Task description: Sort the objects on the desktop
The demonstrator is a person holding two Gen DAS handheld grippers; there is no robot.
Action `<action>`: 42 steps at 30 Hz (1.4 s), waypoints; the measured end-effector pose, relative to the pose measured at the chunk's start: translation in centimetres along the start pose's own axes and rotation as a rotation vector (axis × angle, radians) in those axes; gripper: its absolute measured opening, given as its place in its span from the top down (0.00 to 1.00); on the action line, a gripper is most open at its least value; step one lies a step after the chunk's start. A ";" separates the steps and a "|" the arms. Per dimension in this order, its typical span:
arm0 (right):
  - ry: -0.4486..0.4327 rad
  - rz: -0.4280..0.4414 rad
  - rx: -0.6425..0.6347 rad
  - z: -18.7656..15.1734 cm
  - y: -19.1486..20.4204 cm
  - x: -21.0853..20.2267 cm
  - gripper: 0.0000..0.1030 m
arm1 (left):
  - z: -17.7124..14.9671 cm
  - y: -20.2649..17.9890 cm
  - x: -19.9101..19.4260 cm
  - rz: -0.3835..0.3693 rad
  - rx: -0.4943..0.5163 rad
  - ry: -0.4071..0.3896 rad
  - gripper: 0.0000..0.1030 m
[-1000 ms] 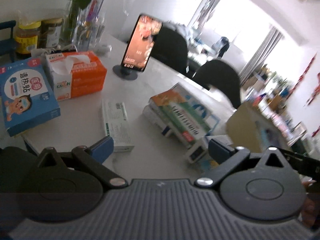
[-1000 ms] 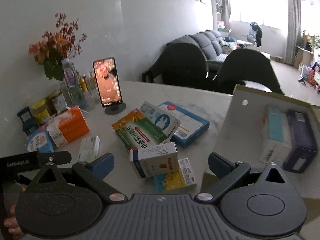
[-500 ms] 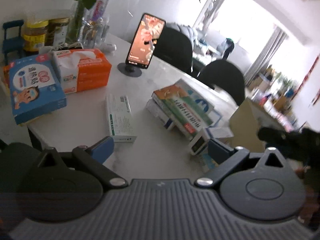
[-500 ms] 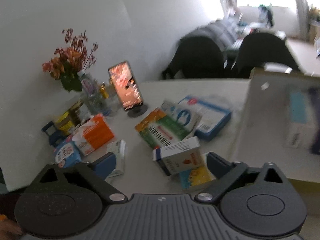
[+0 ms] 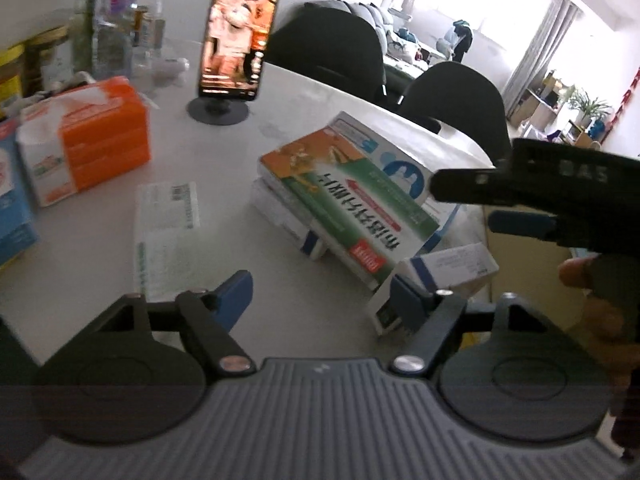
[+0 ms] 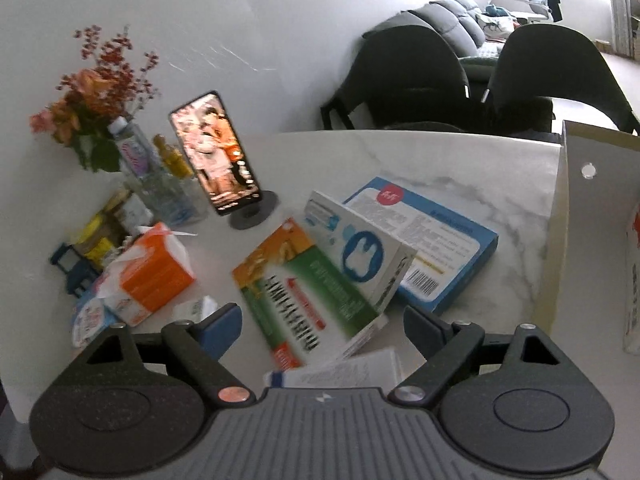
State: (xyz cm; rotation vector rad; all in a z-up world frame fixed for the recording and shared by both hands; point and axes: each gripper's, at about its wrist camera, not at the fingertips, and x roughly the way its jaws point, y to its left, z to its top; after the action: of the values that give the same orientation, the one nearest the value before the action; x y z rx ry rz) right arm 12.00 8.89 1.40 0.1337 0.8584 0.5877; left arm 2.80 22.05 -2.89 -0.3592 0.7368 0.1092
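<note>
Two handheld grippers over a white marble desk [image 6: 460, 168] w/ scattered boxes. Left gripper [image 5: 320, 300]: fingers closing, nothing between them but bare desk; a flat white-green box [image 5: 166, 224] lies just ahead on its left. Right gripper [image 6: 320, 326]: fingers wide, also closing, not pressing anything; the low end of the green-orange box [image 6: 304, 292] sits between them, and a small white-blue box [image 6: 340, 372] lies close under the gripper body. Green-orange box is at desk centre, leaning on a white box w/ blue rabbit logo [image 6: 360, 248], which overlaps a flat blue box [image 6: 444, 248]. Orange tissue box [image 6: 152, 272] to the left. Phone on round stand [image 6: 216, 160] upright behind, screen lit, next to flowers in a vase [image 6: 96, 120]. Cardboard box [image 6: 560, 220] at desk's right edge. Two dark chairs [image 6: 404, 72] beyond. In left view, right gripper crosses in from the right side, a person's hand [image 5: 600, 300] below it.
</note>
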 end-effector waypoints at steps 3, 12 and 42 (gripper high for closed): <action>0.028 -0.012 0.007 0.3 -0.6 1.6 0.14 | 0.2 -0.4 1.6 0.006 -0.013 0.021 0.33; 0.101 0.010 0.016 0.0 -0.9 5.0 0.17 | 0.1 -0.8 3.1 -0.002 -0.018 0.034 0.37; 0.092 0.102 0.072 -2.2 -0.6 1.6 0.27 | -0.5 1.8 1.6 -0.091 -0.044 0.076 0.46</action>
State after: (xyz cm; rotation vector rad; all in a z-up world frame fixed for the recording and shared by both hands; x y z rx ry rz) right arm 11.43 9.00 -1.30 0.2180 0.9667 0.6626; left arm 3.25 23.50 -4.87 -0.4402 0.7924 0.0266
